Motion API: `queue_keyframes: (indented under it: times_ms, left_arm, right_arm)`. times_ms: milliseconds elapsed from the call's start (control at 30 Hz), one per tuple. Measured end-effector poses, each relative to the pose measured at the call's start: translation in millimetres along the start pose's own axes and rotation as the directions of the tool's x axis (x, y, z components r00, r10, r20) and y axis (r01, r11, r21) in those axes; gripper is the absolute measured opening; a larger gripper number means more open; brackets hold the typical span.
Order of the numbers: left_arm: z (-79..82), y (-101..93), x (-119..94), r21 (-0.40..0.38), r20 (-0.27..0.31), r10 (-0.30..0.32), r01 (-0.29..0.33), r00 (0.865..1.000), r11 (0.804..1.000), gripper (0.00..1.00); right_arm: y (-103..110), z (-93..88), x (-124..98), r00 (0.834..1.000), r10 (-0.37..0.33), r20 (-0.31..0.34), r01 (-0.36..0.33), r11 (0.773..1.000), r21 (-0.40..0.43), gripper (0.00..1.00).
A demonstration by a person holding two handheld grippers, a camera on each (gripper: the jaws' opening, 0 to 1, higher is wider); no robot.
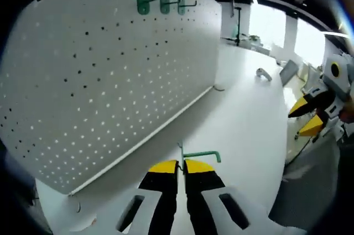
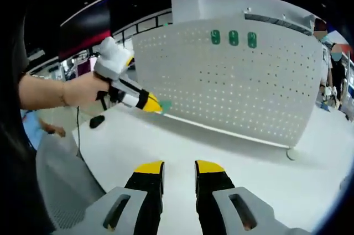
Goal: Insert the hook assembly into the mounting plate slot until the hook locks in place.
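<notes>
Left gripper: jaws pressed together, yellow tips pinching a green hook. The hook's thin metal stem rises between the tips and its green bar sticks out to the right of them. It is held above the white table, off the board.

White pegboard stands upright on the table, filling the left of the left gripper view. 3 green hooks are already mounted in a row near its top edge. A small metal part lies on the table farther back, well apart from the board.

Right gripper: jaws spread with a clear gap between the yellow tips, nothing between them, pointing toward the pegboard over the table. In the right gripper view the 3 mounted hooks sit in a row near the board's top. The left gripper comes in from the left, held by a person's hand, with a bit of green showing at its tip, close to the board's lower left corner; touching or not, cannot tell. In the left gripper view the right gripper sits at the far right edge, well apart from the board.
</notes>
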State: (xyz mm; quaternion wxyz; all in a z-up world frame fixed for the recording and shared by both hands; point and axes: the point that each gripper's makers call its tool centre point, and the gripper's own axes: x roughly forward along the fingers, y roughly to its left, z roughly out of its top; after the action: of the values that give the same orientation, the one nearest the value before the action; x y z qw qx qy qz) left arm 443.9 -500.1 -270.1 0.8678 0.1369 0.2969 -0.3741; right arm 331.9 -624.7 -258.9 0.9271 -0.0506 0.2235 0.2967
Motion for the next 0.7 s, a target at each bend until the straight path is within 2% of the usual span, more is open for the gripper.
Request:
queue_keyframes:
  times_ms: [133, 233, 367, 433, 567, 700]
  left_arm:
    - [8.6, -4.2, -20.4, 0.018, 0.018, 0.02, -0.021, 1.0, 1.0, 0.04]
    - [9.5, -9.3, -32.9, 0.031, 0.019, 0.027, -0.028, 0.999, 0.999, 0.04]
    - [7.7, -16.4, -46.9, 0.024, 0.021, 0.025, -0.025, 0.999, 0.999, 0.04]
    - [-0.6, -20.7, -48.8, -0.01, 0.004, 0.006, -0.006, 1.0, 1.0, 0.04]
    - [-9.7, -27.2, -60.2, -0.008, -0.012, 0.009, -0.009, 1.0, 1.0, 0.04]
    - [-14.4, -31.3, -73.5, 0.003, -0.008, 0.022, -0.022, 1.0, 1.0, 0.04]
  right_arm:
    - [5.0, 11.6, -1.5, 0.999, 0.013, 0.038, -0.014, 1.0, 0.025, 0.21]
    - [8.6, 15.9, -0.1, 0.999, 0.021, 0.048, -0.023, 0.999, 0.038, 0.21]
    - [20.5, 24.6, 2.4, 0.997, 0.048, 0.059, -0.049, 0.999, 0.013, 0.21]
    - [25.6, 29.5, 3.4, 0.996, 0.055, 0.068, -0.056, 0.998, 0.011, 0.21]
    - [45.1, 39.1, 9.5, 0.992, 0.097, 0.082, -0.099, 0.995, 0.027, 0.21]
    - [67.7, 46.3, 11.3, 0.986, 0.144, 0.089, -0.142, 0.99, -0.018, 0.21]
